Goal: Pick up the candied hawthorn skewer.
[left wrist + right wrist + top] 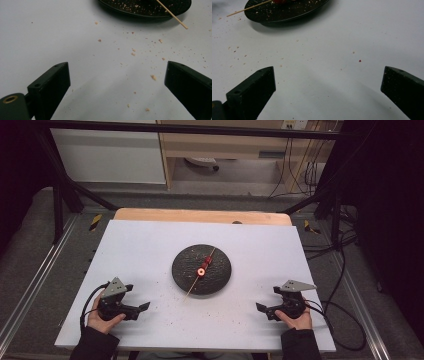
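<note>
Claws (pixel 141 309) well apart from skewer (pixel 201 270)

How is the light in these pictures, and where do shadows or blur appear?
High view: white table evenly lit, surroundings dark. Left gripper view: soft shadow under the black plate; near jaws slightly blurred. Right gripper view: the plate's shadow falls toward the camera; the skewer stays sharp.

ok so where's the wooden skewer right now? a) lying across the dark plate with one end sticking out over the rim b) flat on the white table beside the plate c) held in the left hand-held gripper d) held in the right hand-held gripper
a: the skewer lies across the dark plate, its near end poking past the rim, while both hand-held grippers sit open and empty near the table's front edge.
</note>
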The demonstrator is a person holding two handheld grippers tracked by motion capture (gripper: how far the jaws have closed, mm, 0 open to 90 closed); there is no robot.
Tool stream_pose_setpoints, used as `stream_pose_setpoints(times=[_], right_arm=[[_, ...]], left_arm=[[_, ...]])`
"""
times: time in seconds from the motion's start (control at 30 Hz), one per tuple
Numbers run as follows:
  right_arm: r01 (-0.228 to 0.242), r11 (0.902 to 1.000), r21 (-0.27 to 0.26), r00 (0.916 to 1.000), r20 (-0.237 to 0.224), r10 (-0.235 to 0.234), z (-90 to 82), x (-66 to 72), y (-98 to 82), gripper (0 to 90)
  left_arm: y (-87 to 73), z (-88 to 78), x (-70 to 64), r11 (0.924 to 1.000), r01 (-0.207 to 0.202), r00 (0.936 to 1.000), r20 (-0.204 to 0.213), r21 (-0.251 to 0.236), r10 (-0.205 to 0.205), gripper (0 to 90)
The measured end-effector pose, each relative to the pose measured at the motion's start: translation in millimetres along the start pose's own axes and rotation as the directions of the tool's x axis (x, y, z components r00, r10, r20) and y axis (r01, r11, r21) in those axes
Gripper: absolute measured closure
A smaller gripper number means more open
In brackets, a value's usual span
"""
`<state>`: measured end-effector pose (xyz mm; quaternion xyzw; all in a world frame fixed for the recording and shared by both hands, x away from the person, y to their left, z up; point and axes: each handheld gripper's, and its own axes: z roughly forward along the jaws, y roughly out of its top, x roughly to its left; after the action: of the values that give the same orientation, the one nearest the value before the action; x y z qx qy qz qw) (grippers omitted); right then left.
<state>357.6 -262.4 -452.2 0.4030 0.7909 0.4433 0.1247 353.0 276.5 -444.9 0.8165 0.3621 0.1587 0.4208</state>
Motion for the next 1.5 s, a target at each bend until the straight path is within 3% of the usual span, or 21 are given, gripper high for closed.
stream_pose_setpoints(times=[0.63,1.5], right_arm=[[0.000,1.0000,-0.001,1.0000,-0.007,0.000,1.6,2.1,1.6,0.5],[0.008,0.9999,0.015,1.0000,-0.002,-0.008,1.7,2.1,1.4,0.5]], left_arm=[[8.6,7.2,-10.2,0.9998,-0.016,0.9999,-0.003,0.014,0.016,6.7],[42.7,22.3,-34.8,0.9984,-0.045,0.9990,-0.005,0.033,0.045,6.6]])
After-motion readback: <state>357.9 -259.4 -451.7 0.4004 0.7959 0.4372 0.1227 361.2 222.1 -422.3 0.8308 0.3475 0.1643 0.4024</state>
